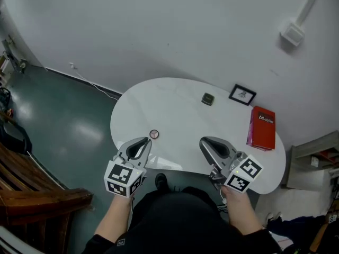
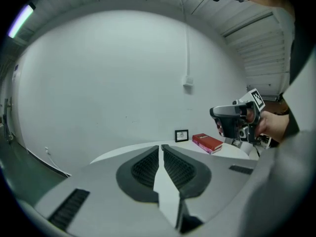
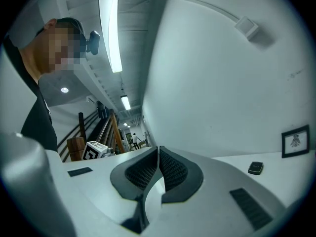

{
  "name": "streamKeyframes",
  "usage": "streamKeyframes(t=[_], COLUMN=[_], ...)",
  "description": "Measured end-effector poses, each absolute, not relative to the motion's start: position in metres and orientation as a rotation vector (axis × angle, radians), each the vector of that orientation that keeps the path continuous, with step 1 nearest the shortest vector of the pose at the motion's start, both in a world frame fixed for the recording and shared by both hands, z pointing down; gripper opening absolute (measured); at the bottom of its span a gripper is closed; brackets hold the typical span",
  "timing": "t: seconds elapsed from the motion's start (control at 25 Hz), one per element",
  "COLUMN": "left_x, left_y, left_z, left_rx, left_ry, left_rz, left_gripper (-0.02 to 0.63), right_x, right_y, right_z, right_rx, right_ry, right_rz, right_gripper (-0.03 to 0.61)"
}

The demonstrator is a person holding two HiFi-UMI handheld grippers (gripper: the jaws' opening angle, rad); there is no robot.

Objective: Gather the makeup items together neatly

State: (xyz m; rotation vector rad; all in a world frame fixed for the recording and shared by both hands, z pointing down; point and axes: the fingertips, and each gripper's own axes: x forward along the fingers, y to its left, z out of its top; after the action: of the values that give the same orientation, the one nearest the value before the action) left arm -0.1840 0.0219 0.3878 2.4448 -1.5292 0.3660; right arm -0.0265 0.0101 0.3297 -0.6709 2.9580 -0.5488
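Writing: the red book (image 1: 261, 128) is carrying white lettering on its cover, too small to read; each claw's cube is showing black-and-white square markers
Left claw (image 1: 143, 142): its jaws are pressing together with nothing between them, pointing away from the person over the near edge of the counter (image 1: 175, 115)
Right claw (image 1: 205, 142): its jaws are likewise meeting on nothing, held level above the near edge, a hand gripping it from behind
Round makeup item (image 1: 154, 134): lying flat just beyond the left claw's tip, pink centre facing up; being round, it is showing no long axis
Square compact (image 1: 208, 99): sitting flat near the far edge, well apart from the round item, just beside the framed picture (image 1: 242, 94)
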Motion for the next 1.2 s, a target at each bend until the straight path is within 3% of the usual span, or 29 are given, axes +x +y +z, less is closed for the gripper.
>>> streamKeyframes(t=[0.16, 0.28, 0.56, 1.04, 1.2], left_x=[-0.196, -0.199, -0.2, -0.197, -0.193], left_y=[0.007, 0.0, -0.02, -0.05, -0.059], left_z=[0.401, 0.409, 0.437, 0.555, 0.596], left_rx=[2.459, 2.449, 2.372, 2.202, 2.187], left_ry=[-1.481, -1.466, -1.463, -1.368, -1.334], left_rz=[0.397, 0.404, 0.431, 0.692, 0.805], left_gripper=[0.038, 0.091, 0.125, 0.26, 0.275], right_x=[-0.047, -0.052, -0.043, -0.056, -0.055], right_y=[-0.001, -0.007, -0.036, -0.05, -0.049], right_z=[0.335, 0.339, 0.349, 0.415, 0.438], right_rx=[-0.676, -0.661, -0.662, -0.571, -0.557], right_ry=[2.962, 2.974, 2.969, 2.994, 3.004], right_rz=[-0.564, -0.591, -0.649, -0.886, -0.953], right_gripper=[0.037, 0.037, 0.037, 0.037, 0.037])
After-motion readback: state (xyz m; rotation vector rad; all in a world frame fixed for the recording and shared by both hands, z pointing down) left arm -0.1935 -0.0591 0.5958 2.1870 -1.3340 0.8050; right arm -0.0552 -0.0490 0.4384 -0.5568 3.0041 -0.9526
